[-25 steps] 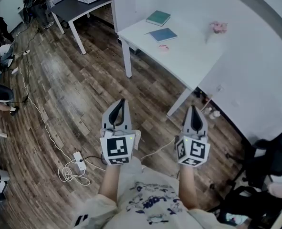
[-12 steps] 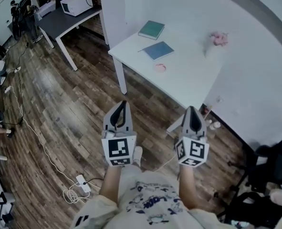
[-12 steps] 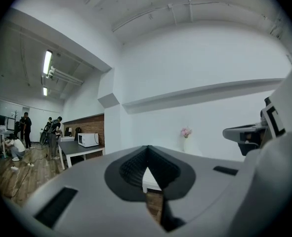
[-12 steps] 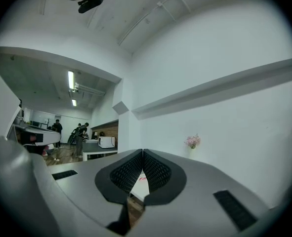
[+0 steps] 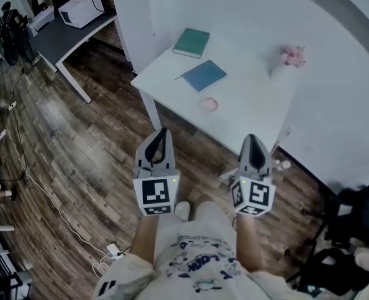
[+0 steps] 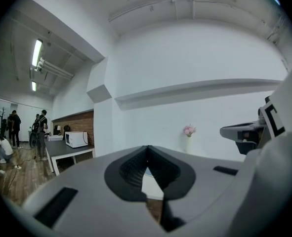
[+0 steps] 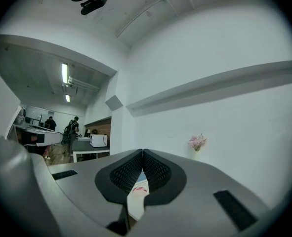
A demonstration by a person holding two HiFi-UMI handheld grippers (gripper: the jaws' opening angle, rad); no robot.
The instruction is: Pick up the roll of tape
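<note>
The roll of tape point(image 5: 208, 104) is a small pink ring lying on the white table point(image 5: 246, 95), near its front edge; it also shows as a pink spot point(image 7: 140, 189) below the closed jaws in the right gripper view. My left gripper point(image 5: 161, 132) is held over the wooden floor, short of the table, its jaws together with nothing in them point(image 6: 146, 147). My right gripper point(image 5: 253, 137) hovers by the table's near edge, also shut and empty point(image 7: 143, 151). Both point level toward the table and neither touches the tape.
On the table lie a green book point(image 5: 191, 42) and a blue book point(image 5: 203, 75), and pink flowers point(image 5: 291, 55) stand by the wall. A grey desk with a microwave point(image 5: 79, 9) is at far left. A black chair point(image 5: 353, 220) stands at right; cables point(image 5: 109, 255) cross the floor.
The table, books and tape have come nearer and lower in the head view as the person walks toward them. Both grippers stay shut, held side by side.
</note>
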